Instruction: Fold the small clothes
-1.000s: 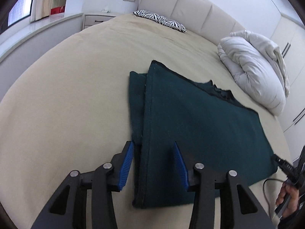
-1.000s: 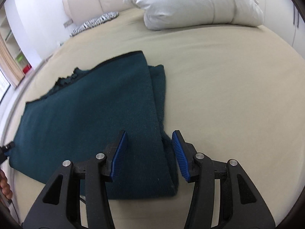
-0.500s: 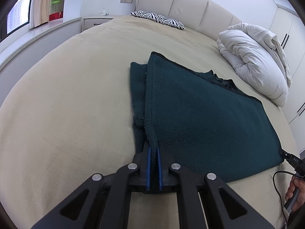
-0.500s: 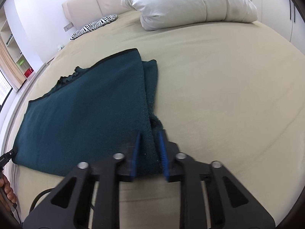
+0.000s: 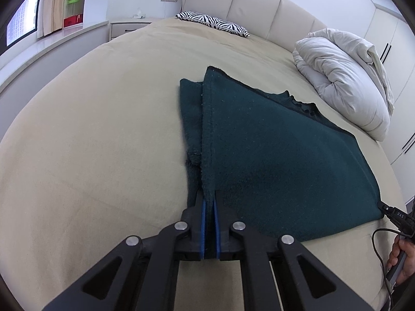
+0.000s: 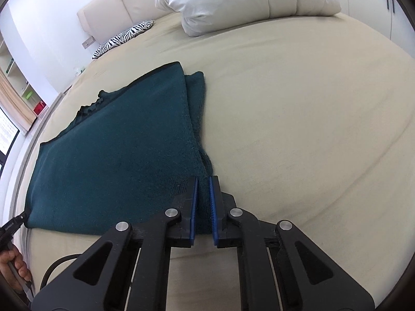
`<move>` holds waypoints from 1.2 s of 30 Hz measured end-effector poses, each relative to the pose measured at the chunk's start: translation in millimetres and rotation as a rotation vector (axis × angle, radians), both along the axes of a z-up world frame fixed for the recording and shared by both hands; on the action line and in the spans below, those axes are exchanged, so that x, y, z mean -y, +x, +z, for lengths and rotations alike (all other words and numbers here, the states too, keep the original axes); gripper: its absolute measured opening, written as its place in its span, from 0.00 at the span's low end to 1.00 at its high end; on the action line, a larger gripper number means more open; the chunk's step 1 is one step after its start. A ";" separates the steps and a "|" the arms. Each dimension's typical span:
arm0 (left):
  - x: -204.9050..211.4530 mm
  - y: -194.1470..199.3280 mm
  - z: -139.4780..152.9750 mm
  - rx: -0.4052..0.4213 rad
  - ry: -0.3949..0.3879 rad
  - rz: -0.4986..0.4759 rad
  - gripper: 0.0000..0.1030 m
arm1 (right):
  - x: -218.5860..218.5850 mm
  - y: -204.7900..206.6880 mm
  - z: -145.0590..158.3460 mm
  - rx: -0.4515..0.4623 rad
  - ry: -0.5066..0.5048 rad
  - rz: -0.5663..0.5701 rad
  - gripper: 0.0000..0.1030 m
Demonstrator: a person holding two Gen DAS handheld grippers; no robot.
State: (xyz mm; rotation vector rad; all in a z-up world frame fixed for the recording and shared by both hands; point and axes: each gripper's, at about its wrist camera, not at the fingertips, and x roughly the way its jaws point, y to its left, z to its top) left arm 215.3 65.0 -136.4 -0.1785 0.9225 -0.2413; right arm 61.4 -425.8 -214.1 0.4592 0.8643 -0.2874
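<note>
The garment lies on the bed, duvet behind.

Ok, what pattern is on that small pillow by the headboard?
Black-and-white zebra stripes on the small pillow, clearest in the left wrist view.

Small white lettering, apparently "DAS", on right hand-held gripper tip; other markings unreadable.

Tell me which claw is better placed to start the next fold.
Neither clearly: left claw and right claw each clamp a near corner of the dark green knitted garment on the beige bed cover; probably both lift together.
</note>
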 end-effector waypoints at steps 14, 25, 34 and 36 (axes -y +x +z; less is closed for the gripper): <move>86.1 57.1 43.8 0.147 0.046 -0.095 0.49 | -56.4 68.3 50.1 0.199 0.183 0.207 0.40; 70.3 57.7 4.7 0.090 0.141 -0.137 0.50 | -45.1 106.4 -34.1 0.191 0.475 0.206 0.24; 49.6 16.5 20.3 0.106 0.145 -0.044 0.49 | 52.7 18.9 -25.9 0.245 0.442 -0.164 0.21; 66.4 8.2 23.5 0.100 0.128 -0.079 0.52 | 40.0 16.4 -16.4 0.267 0.445 -0.135 0.21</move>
